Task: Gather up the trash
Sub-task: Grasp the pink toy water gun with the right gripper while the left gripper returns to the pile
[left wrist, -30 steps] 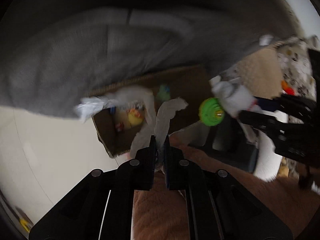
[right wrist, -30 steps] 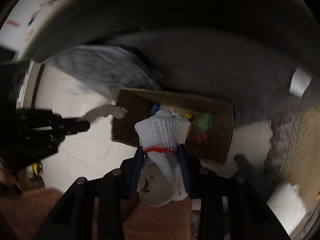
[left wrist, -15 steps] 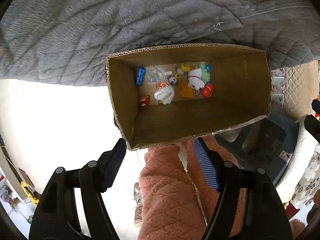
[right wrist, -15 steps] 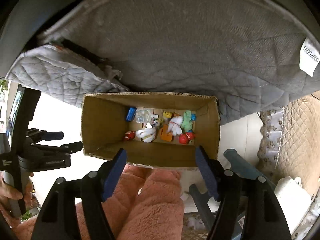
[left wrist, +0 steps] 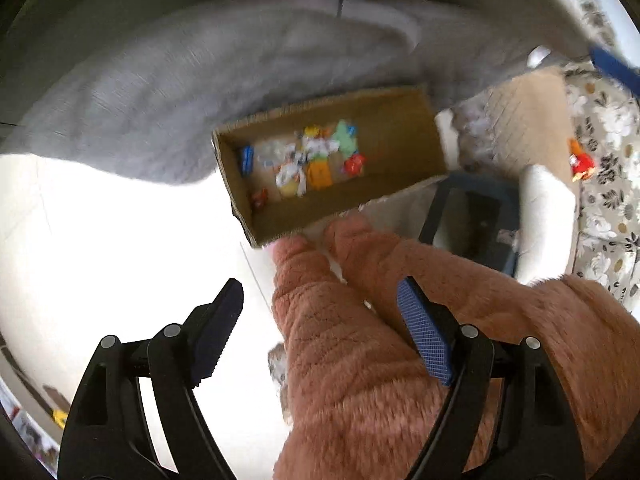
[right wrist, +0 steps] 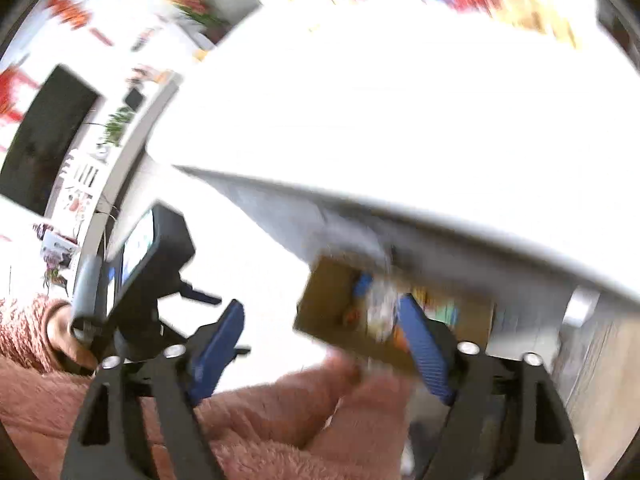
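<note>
Left tongs [left wrist: 320,312] and right tongs [right wrist: 322,334], both released and empty; box [left wrist: 332,168] ahead, lying crosswise, nearer the left

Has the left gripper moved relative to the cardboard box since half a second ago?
Yes. The left gripper has pulled back: the cardboard box now looks smaller and sits higher in its view, well beyond the open fingertips.

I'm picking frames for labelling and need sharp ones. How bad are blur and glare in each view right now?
Left wrist view: moderate motion blur, the cardboard box and its contents smeared, floor blown out white, left tool sharp. Right wrist view: heavy blur, a large overexposed white area, the box barely readable; only the right tool is crisp.
</note>
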The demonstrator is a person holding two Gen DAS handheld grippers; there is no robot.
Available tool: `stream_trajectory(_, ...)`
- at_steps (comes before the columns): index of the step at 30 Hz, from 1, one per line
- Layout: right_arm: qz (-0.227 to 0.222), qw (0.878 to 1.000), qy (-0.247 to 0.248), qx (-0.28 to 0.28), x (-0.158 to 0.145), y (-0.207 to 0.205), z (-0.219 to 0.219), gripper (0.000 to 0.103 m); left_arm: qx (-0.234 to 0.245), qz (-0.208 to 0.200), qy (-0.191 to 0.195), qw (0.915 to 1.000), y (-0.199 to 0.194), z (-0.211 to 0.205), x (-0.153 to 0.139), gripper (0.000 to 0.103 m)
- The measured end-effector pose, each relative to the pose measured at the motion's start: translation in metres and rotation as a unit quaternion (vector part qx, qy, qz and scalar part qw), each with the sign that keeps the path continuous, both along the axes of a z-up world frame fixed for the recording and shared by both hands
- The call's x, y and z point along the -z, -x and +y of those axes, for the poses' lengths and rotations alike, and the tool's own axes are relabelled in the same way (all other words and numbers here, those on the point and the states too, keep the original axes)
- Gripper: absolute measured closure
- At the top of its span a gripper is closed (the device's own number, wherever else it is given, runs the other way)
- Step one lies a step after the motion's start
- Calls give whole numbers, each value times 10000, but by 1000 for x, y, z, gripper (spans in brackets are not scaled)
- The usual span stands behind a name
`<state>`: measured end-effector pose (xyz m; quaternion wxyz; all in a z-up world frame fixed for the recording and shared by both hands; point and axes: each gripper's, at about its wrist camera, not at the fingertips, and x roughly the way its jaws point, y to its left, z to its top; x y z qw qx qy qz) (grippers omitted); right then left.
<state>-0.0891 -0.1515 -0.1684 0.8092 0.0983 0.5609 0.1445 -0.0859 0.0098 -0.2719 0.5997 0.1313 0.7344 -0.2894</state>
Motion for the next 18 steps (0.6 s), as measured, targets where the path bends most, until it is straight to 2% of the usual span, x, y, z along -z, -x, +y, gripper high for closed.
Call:
stream_trajectory(3, -568, 9984, 81, -18, -28, -40, 2, 20, -334, -448, 131, 9984, -9, 12, -32, 24)
stream_trajectory(5, -957, 9950, 269, 36, -42, -82, 5, 20, -641, -730, 222, 9950, -17, 20, -50, 21)
stream_trajectory(8, -1320, 9890, 667, 2, -53, -160, 17, 22, -937, -763, 352, 9921, -24, 27, -62, 21)
stream_trajectory(13, -1246, 9862, 1088, 30, -47, -274, 36, 26, -1349, -872, 347, 9864, -30, 39, -74, 21)
stream_trajectory(16, -1162, 9785, 1696, -144, -33, -322, 55, 27, -1636, -918, 280, 9818, -30, 52, -78, 21)
stream_trajectory(18, -939, 9717, 2159, -205, -21, -342, 62, 29, -1791, -937, 241, 9791, -31, 60, -80, 21)
